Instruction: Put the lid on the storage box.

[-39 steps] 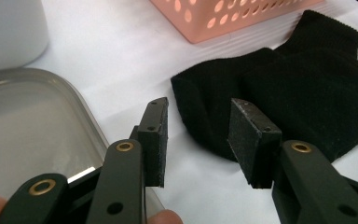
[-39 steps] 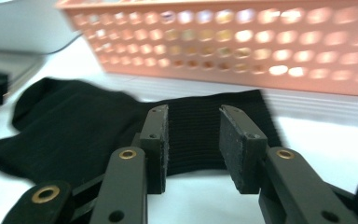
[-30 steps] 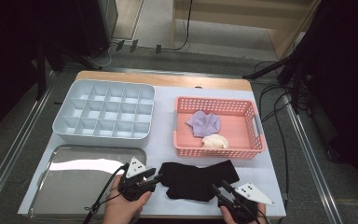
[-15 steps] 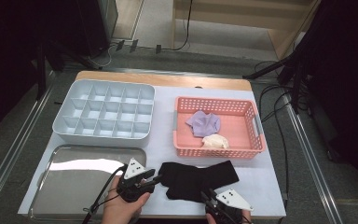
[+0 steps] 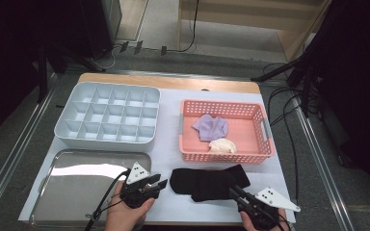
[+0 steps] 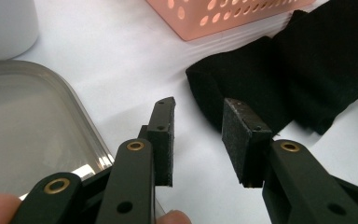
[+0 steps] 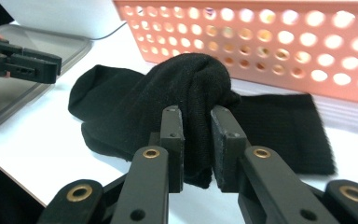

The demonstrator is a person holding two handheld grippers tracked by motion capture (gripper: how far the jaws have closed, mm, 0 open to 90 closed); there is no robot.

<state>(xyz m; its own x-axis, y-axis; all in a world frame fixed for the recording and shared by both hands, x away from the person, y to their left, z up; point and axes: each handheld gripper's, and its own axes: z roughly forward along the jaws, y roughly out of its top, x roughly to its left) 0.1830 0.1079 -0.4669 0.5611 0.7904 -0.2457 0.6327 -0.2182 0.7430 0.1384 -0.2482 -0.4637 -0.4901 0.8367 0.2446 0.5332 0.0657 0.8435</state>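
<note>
Black sock [image 7: 177, 102] bunched between the just-closing jaws of the right tool [image 7: 196, 116], pinched; left tool [image 6: 198, 109] gapes empty beside its toe

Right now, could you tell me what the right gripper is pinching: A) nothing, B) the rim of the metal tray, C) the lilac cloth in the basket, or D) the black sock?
D: in the right gripper view, the right gripper has a bunched fold of the black sock pressed between its pads.
</note>
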